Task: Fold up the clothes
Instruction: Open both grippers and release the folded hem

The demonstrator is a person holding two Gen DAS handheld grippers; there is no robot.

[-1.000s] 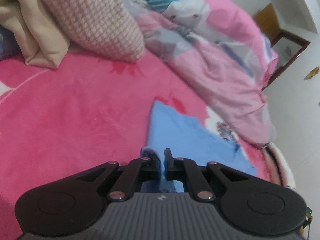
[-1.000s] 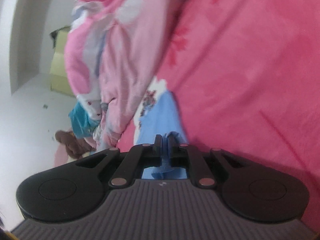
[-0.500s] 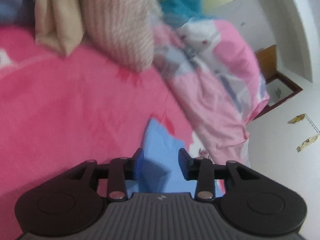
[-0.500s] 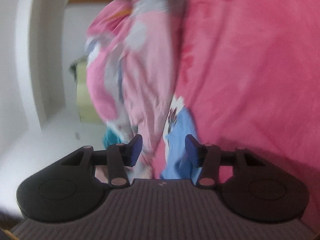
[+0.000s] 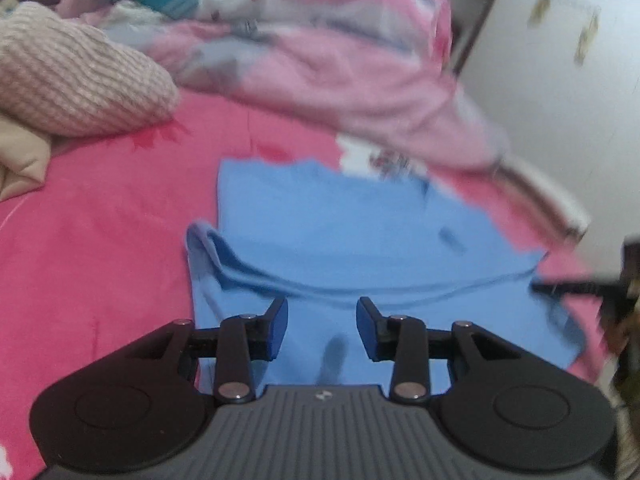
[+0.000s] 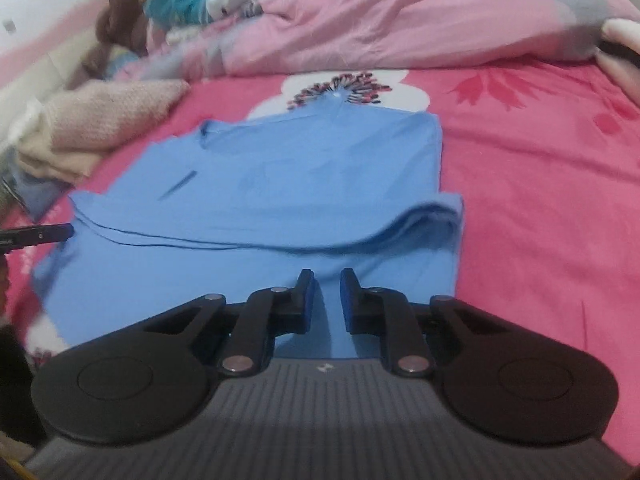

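A light blue garment [image 5: 360,240] lies folded on the pink bed sheet [image 5: 100,240], one layer doubled back over the other with a soft fold line across it. My left gripper [image 5: 322,312] hovers over its near edge, open, with nothing between the fingers. In the right wrist view the same blue garment [image 6: 280,184] spreads flat ahead. My right gripper [image 6: 326,284] hangs above its near part. Its jaws are closing to a narrow gap and hold nothing. A dark finger [image 6: 36,236] that looks like the other gripper's pokes in at the left edge.
A bunched pink quilt [image 5: 340,64] lies behind the garment. A knitted pinkish bundle [image 5: 72,84] and beige cloth [image 5: 20,160] sit at the left. A brown plush toy [image 6: 120,12] and something teal [image 6: 180,0] lie at the back. The bed's edge [image 5: 552,200] runs close on the right.
Both grippers were shut on the blue cloth a second ago; they let go and opened, drew back and rolled level. The right one's jaws have since narrowed again.
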